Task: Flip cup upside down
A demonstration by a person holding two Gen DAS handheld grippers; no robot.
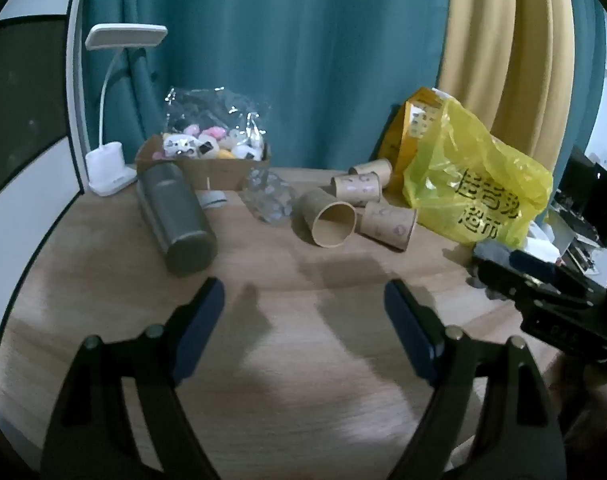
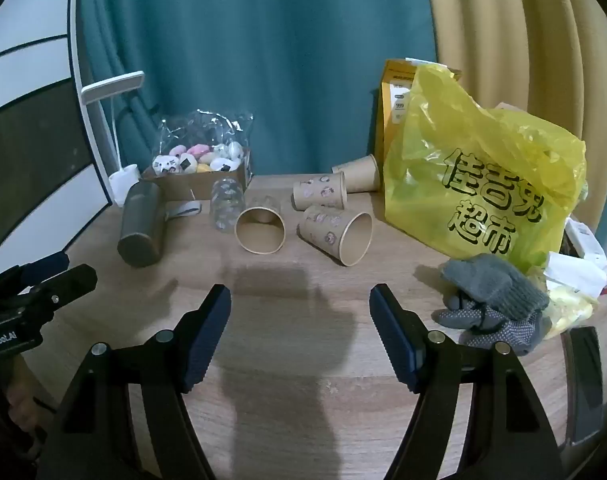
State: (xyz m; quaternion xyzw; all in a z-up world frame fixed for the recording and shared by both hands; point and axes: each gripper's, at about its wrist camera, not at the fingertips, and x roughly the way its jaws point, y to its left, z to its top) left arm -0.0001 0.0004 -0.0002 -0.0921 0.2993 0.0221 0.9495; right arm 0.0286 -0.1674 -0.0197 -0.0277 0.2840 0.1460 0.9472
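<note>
Clearly nothing is done: four paper cups [image 2: 259, 230] lie sideways beside the yellow bag [image 2: 479, 184]; both tools [image 1: 304, 312] [image 2: 299, 312] gape empty.

Matt brown paper cups [image 2: 259, 230] lie on a wood-grain tabletop [image 2: 287, 360] beside a glossy yellow plastic bag [image 2: 483, 184] and knitted grey gloves [image 2: 491, 300].

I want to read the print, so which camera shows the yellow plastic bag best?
The right wrist view: the yellow plastic bag looms large there, its black characters facing the lens. The left wrist view shows it smaller, off to the right, with the print angled and partly cut off.
</note>
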